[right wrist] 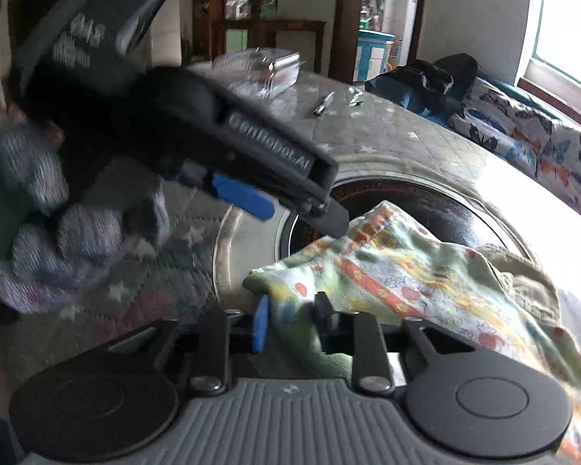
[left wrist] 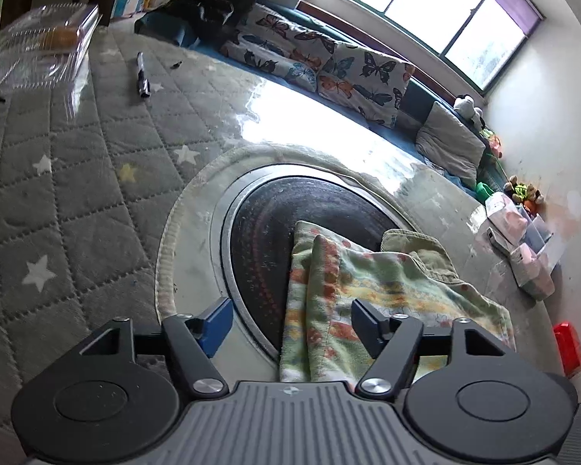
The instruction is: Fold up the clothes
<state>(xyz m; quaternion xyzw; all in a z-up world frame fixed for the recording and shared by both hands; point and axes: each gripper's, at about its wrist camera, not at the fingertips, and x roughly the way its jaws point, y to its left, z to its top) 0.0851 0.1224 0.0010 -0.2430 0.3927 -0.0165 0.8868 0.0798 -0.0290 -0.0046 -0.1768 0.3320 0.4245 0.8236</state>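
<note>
From my left wrist view, going left to right: a clear plastic container (left wrist: pixel 42 50) sits far left on the quilted star-print tabletop (left wrist: pixel 69 178), then a pen-like thing (left wrist: pixel 142 75), then the round dark glass inset (left wrist: pixel 275 228) in the middle. The printed cloth (left wrist: pixel 368 294) lies half over that inset, with an olive-green garment (left wrist: pixel 426 252) tucked under its right side. My left hand-held gripper (left wrist: pixel 290 327) is spread wide, its right finger over the cloth and its left finger off to the side, nothing pinched. This view also gets the butterfly cushions (left wrist: pixel 329 62), the window (left wrist: pixel 437 11), some small boxes (left wrist: pixel 523 240) and a red thing (left wrist: pixel 568 348) at far right, none of which show up properly on the other camera

Right wrist view fills in what the left one can't: a gloved hand (right wrist: pixel 54 240) at far left holding the left hand-held gripper (right wrist: pixel 302 215), blurry, its fingers apart, its black finger tip right at the cloth's top edge. Lower down, my right hand-held gripper (right wrist: pixel 290 323) is pinched narrow on the near corner of the printed cloth (right wrist: pixel 399 271), fabric bunched between the fingers. Doorway (right wrist: pixel 387 11) and wooden furniture (right wrist: pixel 259 35) only show here
</note>
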